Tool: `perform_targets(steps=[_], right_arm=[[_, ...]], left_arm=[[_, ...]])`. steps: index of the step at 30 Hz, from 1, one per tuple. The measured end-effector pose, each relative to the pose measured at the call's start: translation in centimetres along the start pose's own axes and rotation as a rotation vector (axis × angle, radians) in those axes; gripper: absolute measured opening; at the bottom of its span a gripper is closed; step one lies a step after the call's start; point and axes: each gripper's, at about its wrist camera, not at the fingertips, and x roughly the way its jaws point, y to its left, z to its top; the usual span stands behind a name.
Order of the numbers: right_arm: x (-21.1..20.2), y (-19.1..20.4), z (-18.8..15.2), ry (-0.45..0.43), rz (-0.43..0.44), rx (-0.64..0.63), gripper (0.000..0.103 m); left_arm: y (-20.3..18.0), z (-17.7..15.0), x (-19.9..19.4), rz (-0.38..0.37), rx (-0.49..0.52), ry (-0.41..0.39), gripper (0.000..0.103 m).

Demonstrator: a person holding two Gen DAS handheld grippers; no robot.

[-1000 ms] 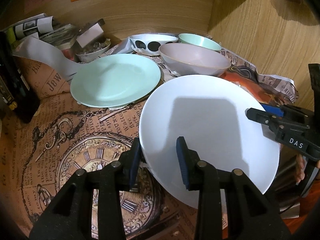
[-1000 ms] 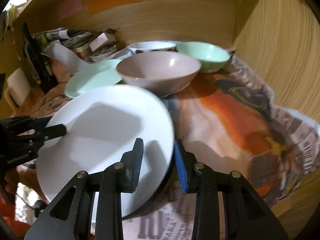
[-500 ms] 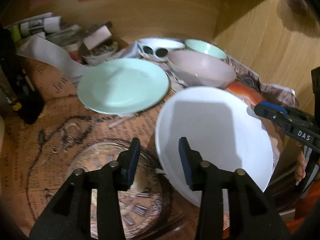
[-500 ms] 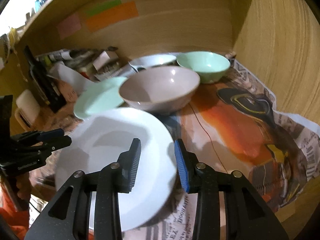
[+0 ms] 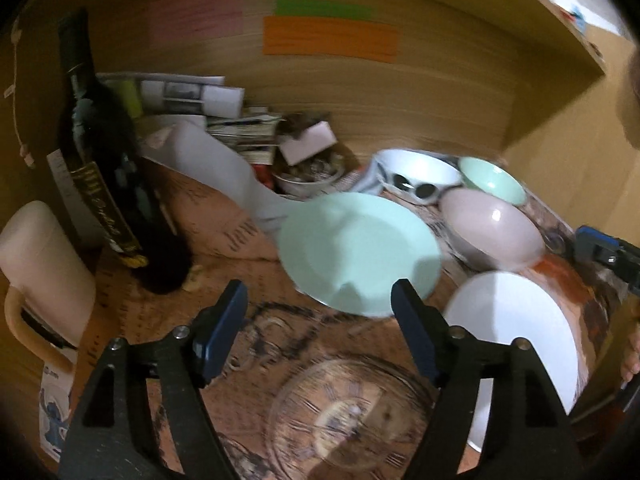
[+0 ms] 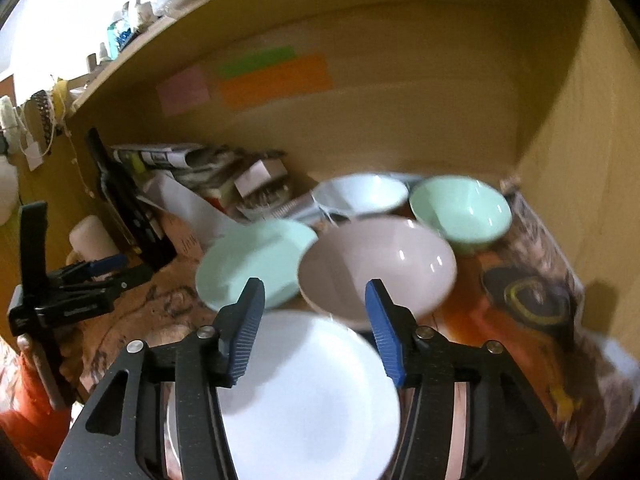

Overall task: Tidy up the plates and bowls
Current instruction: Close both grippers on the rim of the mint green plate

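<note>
Earlier, both grippers pinched the rim of the white plate (image 6: 316, 392); at this moment neither one touched it. That plate lay flat on the paper-covered shelf (image 5: 280, 360), in front of the pink bowl (image 6: 376, 268) and beside the mint green plate (image 5: 360, 252), which kept its place from before. The left gripper (image 5: 320, 328) had pulled away from the white plate's edge, so that the plate now showed to the right of its fingers, and its jaws were opening, already wide, with nothing between them. The right gripper (image 6: 316, 336) had come up from the plate's right rim and hung above the plate; its jaws were opening too, about half wide, and held nothing. Behind the pink bowl, the green bowl (image 6: 460, 208) and the white bowl (image 6: 360, 194) stood side by side as before. The dark bottle (image 5: 100, 168), at the left, had come more fully into view.
</note>
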Motion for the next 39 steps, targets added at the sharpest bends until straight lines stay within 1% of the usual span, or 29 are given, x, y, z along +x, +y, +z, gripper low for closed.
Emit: perform_targets(steps=[3,6,10,14,19,23,25,27,29,31,33,35,39], right_arm=[[0.7,0.8,1.9,-0.012,0.018,-0.037,0.049],[1.8,1.4,3.4,-0.011,0.028,-0.067,0.049],[4.5,2.0,5.1,0.027,0.053,-0.089,0.049],[7.9,2.2,6.1,0.098,0.071,-0.092,0.049],[12.6,2.4,6.8,0.199,0.079,-0.104,0.049],[16.0,2.3,7.2,0.293,0.093,-0.107,0.049],[17.6,2.1,7.4,0.341,0.097,-0.1,0.049],[18.9,2.2,7.5,0.38,0.088,-0.122,0.049],[20.1,2.7,7.4,0.42,0.066,-0.166,0.049],[21.2,2.9,7.2,0.47,0.068,-0.186,0.049],[22.2,3.0,6.9,0.513,0.05,-0.203,0.049],[22.9,3.1,6.6,0.537,0.034,-0.223,0.049],[24.1,3.2,5.9,0.586,0.007,-0.248,0.047]], left_arm=[[1.3,0.7,1.1,0.02,-0.026,0.01,0.077],[1.8,1.1,2.2,0.04,-0.019,0.025,0.077],[2.1,1.5,3.8,0.019,-0.02,0.067,0.077],[2.2,1.7,5.7,0.004,-0.015,0.101,0.077],[2.5,1.9,8.3,-0.035,-0.025,0.165,0.077],[2.9,2.0,9.8,-0.059,-0.043,0.204,0.075],[3.0,1.9,10.5,-0.07,-0.048,0.221,0.066],[3.1,1.8,11.1,-0.083,-0.045,0.245,0.062],[3.1,1.7,11.5,-0.101,-0.048,0.261,0.059],[3.0,1.5,11.8,-0.111,-0.045,0.274,0.054],[3.0,1.3,12.1,-0.125,-0.047,0.286,0.053],[3.0,1.0,12.3,-0.136,-0.048,0.292,0.051],[2.8,0.7,12.9,-0.168,-0.045,0.32,0.043]])
